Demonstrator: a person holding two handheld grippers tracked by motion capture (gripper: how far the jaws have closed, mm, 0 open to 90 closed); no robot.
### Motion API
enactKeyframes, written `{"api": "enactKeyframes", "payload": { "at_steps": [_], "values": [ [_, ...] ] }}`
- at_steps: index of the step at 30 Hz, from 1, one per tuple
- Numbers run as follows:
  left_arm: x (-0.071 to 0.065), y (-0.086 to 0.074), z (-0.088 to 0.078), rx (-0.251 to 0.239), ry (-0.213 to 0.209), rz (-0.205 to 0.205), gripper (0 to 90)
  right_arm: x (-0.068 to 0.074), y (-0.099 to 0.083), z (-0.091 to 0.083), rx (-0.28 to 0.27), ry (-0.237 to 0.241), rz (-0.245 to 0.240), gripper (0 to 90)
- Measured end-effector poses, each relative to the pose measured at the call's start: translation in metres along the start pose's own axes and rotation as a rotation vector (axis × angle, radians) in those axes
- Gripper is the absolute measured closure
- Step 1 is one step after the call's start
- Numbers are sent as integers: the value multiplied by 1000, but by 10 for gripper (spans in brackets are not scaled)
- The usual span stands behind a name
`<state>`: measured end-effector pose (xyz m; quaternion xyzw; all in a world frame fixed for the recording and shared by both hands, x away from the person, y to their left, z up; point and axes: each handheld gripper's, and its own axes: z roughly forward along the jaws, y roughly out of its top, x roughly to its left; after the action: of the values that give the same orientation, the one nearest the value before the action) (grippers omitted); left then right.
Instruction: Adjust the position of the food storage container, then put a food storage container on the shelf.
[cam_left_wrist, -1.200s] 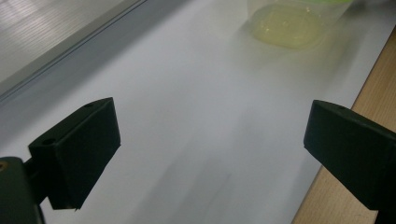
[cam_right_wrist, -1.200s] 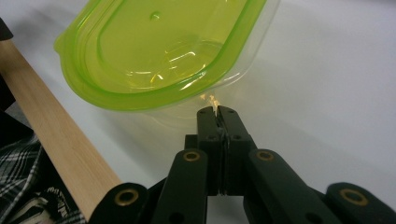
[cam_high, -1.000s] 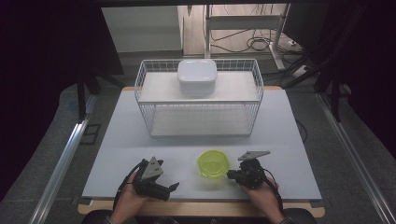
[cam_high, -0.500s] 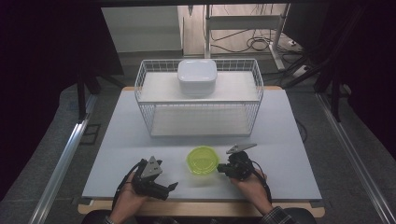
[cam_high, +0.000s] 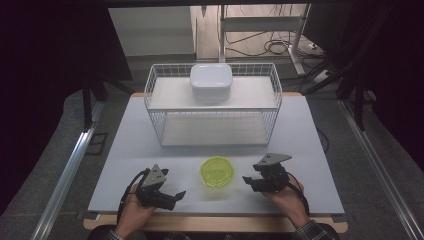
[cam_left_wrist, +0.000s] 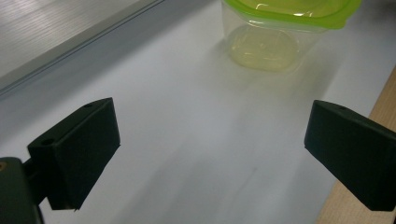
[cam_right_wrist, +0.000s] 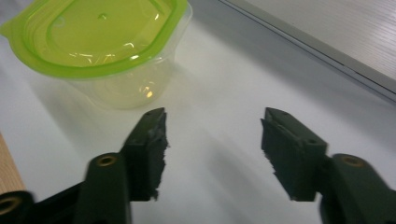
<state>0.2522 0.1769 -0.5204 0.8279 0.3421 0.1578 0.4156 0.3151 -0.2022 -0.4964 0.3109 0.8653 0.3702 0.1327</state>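
**Two claws empty, one tub set down between them**

From the high view, my right claw (cam_high: 248, 180) sits just beside the green-lidded tub (cam_high: 217, 171), which stands on the white table (cam_high: 310, 150) between my hands, in front of the wire basket (cam_high: 215, 112). My left claw (cam_high: 177, 196) rests well apart from it. To finish this release cleanly, I judge I should draw the right claw straight back without clipping the lid.

Left gripper view: my jaws stand wide apart, nothing between them, the tub (cam_left_wrist: 280, 32) ahead and untouched.

Right gripper view: my jaws have just been opening and now gape with bare table between them; the tub (cam_right_wrist: 107, 51) is off to one side, clear of both pads.
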Motion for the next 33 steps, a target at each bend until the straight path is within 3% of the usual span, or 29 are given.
{"api": "enactKeyframes", "payload": {
  "at_steps": [8, 13, 29, 33],
  "values": [
    [-1, 0, 2, 12, 6, 9, 30, -12, -7, 0, -28, 20, 52, 202],
    [-2, 0, 2, 8, 6, 15, 30, -11, -7, 2, -31, 34, 41, 140],
    [-3, 0, 3, 5, 7, 24, 29, -3, 8, 2, -82, 74, 56, 35],
    [-3, 1, 3, 5, 8, 24, 29, -3, 17, 1, -91, 86, 82, 35]
  ]
}}
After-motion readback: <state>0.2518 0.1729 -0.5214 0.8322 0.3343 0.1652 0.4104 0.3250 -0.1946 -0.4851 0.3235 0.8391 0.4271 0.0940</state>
